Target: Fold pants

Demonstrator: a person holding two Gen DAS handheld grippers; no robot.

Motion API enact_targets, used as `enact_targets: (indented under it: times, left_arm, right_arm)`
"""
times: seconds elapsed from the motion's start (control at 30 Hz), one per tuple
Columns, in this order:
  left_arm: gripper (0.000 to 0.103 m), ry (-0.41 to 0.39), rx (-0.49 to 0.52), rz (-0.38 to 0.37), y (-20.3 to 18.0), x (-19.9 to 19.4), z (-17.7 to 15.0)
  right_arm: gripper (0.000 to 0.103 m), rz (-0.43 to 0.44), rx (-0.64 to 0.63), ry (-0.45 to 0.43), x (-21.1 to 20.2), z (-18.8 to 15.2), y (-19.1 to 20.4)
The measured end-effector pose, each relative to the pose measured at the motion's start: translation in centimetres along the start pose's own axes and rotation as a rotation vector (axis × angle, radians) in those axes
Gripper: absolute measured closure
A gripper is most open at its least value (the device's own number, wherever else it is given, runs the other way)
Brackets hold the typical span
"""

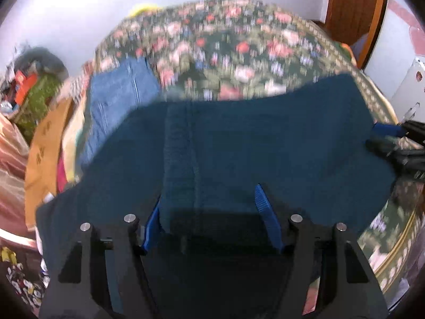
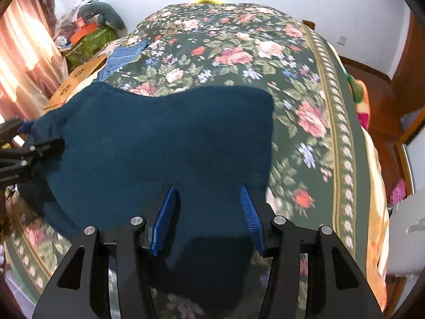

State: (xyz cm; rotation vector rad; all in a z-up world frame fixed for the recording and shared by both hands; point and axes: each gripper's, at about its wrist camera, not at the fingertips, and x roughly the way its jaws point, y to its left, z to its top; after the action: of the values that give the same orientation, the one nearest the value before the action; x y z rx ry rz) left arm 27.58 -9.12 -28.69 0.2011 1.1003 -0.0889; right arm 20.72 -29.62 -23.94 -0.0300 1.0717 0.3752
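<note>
Mid-fold: our left claw (image 1: 209, 220) and right claw (image 2: 205, 218), both wide, straddle the teal pants (image 2: 164, 138); next, pinch the edge.

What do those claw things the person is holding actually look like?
Both look alike. The left gripper and the right gripper each have a black frame of angular, strut-like links with triangular cut-outs, joined by round silver pins. Each carries two flat fingers faced with bright blue ribbed pads. No cables, labels or sleeves show in either view.
</note>
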Motion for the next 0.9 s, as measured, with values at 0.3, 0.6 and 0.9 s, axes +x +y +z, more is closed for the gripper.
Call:
enact_targets:
  times: [0.3,0.6,0.9]
  left_arm:
    - [0.038,-0.052,-0.009,-0.019,0.6,-2.4,-2.2]
    - [0.03,-0.184,-0.136,-0.01,5.2,-9.1,-4.2]
    - [0.002,-0.295,-0.449,0.142,16.7,-12.8,-9.8]
  right_arm:
    - [0.056,0.003,0.147,0.01,-2.4,-3.5,-2.8]
    - [0.053,-0.067,0.05,-0.083,-6.8,-0.5,1.4]
    - [0.043,0.066,-0.117,-0.187,-6.5,3.4,10.7]
